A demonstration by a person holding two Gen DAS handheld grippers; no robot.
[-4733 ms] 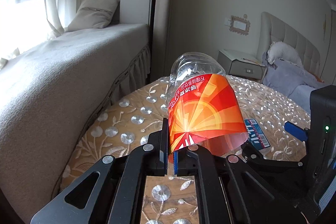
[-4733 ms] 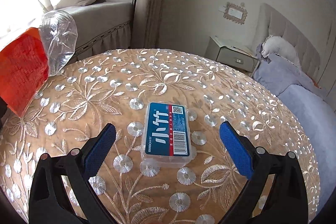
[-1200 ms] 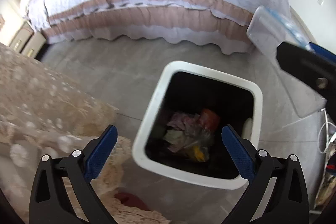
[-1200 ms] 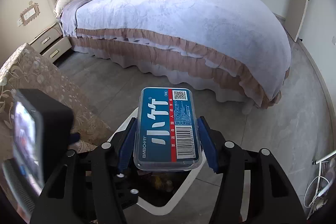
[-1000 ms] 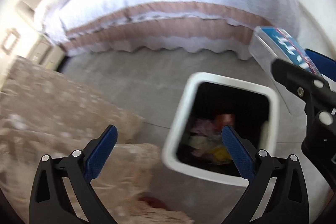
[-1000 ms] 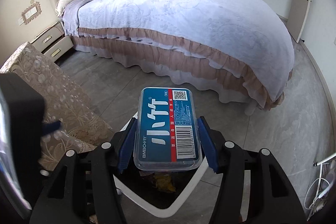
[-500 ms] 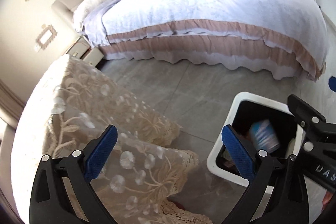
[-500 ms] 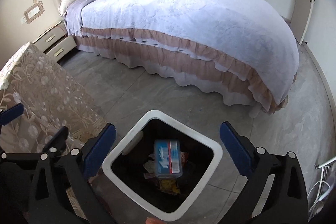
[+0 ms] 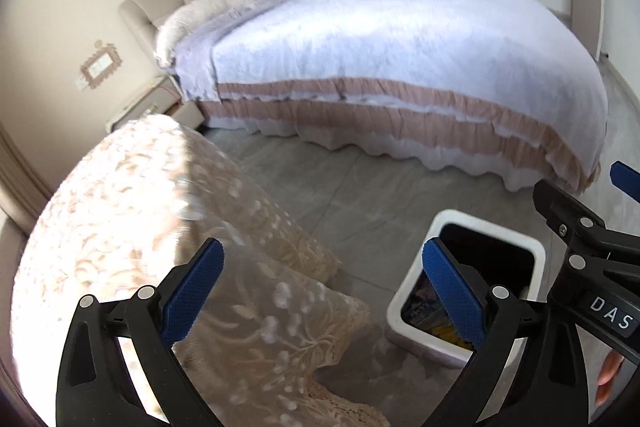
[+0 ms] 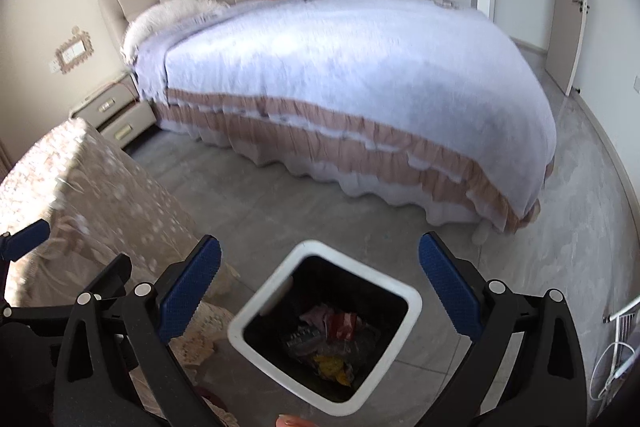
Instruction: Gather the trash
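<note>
A white-rimmed bin [image 10: 256,311] with a black liner stands on the grey floor, with mixed trash [image 10: 332,339] inside. It also shows in the left wrist view [image 9: 536,251], low on the right. My right gripper [image 10: 319,287] is open and empty, above the bin. My left gripper [image 9: 322,285] is open and empty, over the edge of the round table's lace cloth [image 9: 140,211], left of the bin. The right gripper's body shows at the right edge of the left wrist view.
A large bed [image 10: 340,67] with a white cover and pink frill fills the back. A nightstand [image 10: 116,111] stands left of it. The lace-covered table [image 10: 80,187] is at the left. A white wire rack [image 10: 624,327] is at the right edge.
My right gripper opened and the blue toothpick box dropped into the bin. Both grippers have since tilted up and back, and the left swung toward the table.
</note>
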